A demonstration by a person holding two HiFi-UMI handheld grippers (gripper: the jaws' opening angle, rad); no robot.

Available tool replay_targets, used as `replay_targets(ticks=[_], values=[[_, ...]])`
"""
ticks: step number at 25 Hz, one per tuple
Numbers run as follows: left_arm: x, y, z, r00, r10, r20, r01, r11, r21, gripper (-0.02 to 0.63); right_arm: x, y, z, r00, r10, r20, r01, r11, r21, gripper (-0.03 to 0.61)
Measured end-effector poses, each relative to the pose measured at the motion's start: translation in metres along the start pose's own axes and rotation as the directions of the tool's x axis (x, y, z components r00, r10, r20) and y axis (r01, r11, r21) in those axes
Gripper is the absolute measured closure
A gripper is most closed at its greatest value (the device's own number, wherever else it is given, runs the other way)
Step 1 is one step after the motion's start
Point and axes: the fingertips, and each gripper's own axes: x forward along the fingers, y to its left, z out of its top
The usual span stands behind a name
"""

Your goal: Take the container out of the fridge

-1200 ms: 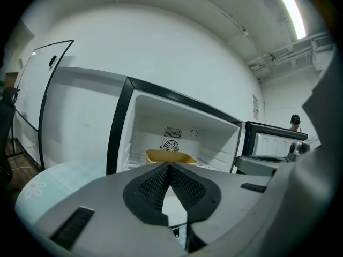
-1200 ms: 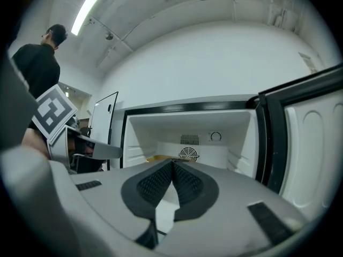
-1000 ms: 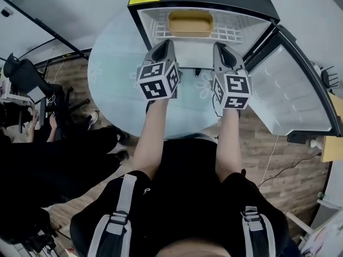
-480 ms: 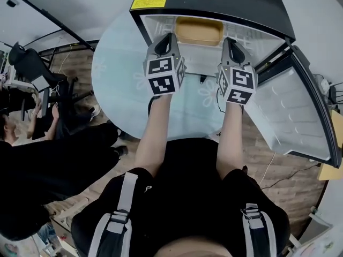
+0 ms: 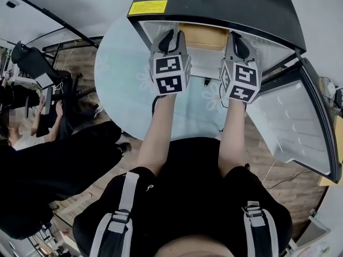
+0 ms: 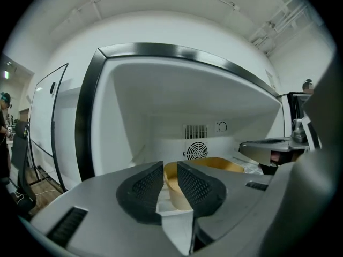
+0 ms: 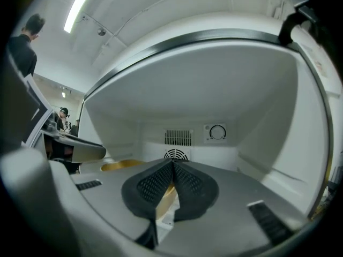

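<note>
- Tan, smooth-walled and oblong, the container point(image 5: 203, 36) sits on the white wire shelf point(image 5: 206, 60) inside the open fridge point(image 5: 214, 4), towards the back wall with its round fan grille point(image 6: 196, 151).
- Left tongs point(image 6: 170, 176) reach into the fridge mouth with their jaws opening. A narrow gap stands between the black, mesh-textured pads point(image 6: 140, 189), and the container's near left end shows through it. The pads do not press on it.
- Right tongs point(image 7: 172, 171) point in beside them with jaws pressed together at the tips. Nothing is pinched, and a sliver of the container's tan wall shows low behind them.
- Both forearms point(image 5: 161, 133) stretch straight forward, roughly parallel, and each tongs carries its black-and-white marker cube point(image 5: 171, 75) on top.
- Glossy black covers the fridge top, which bears a yellow label point(image 5: 148, 7). Its white-lined door point(image 5: 292, 122) hangs wide open on the right.
- Round, pale frosted glass forms the counter point(image 5: 123, 74) under the fridge.
</note>
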Motion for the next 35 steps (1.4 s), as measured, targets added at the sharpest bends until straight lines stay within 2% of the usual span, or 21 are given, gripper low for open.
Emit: replay_targets(ticks=[1, 2, 3, 8, 12, 35], values=[[0.003, 0.001, -0.002, 1.000, 0.006, -0.006, -0.006, 1.000, 0.000, 0.525, 0.003, 0.001, -0.001, 1.000, 0.012, -0.002, -0.012, 1.000, 0.000, 0.572], [0.005, 0.003, -0.003, 1.000, 0.013, -0.013, -0.013, 1.000, -0.001, 0.525, 0.005, 0.003, -0.002, 1.000, 0.026, -0.006, -0.026, 1.000, 0.001, 0.524], [0.008, 0.004, -0.006, 1.000, 0.019, -0.021, -0.019, 1.000, -0.004, 0.525, 0.007, 0.004, -0.003, 0.999, 0.037, -0.012, -0.037, 0.999, 0.001, 0.508], [0.016, 0.007, -0.018, 0.997, 0.040, -0.060, -0.040, 0.999, -0.014, 0.525, 0.014, 0.001, -0.017, 0.998, 0.030, -0.060, -0.031, 0.999, -0.017, 0.508], [0.024, 0.010, -0.021, 0.997, 0.045, -0.058, -0.047, 0.999, -0.028, 0.518, 0.020, -0.002, -0.026, 0.996, 0.029, -0.085, -0.030, 1.000, -0.010, 0.508], [0.004, 0.003, -0.030, 0.998, -0.008, -0.067, 0.005, 0.999, -0.036, 0.518, -0.003, 0.007, -0.026, 0.997, 0.014, -0.070, -0.015, 1.000, -0.010, 0.503]])
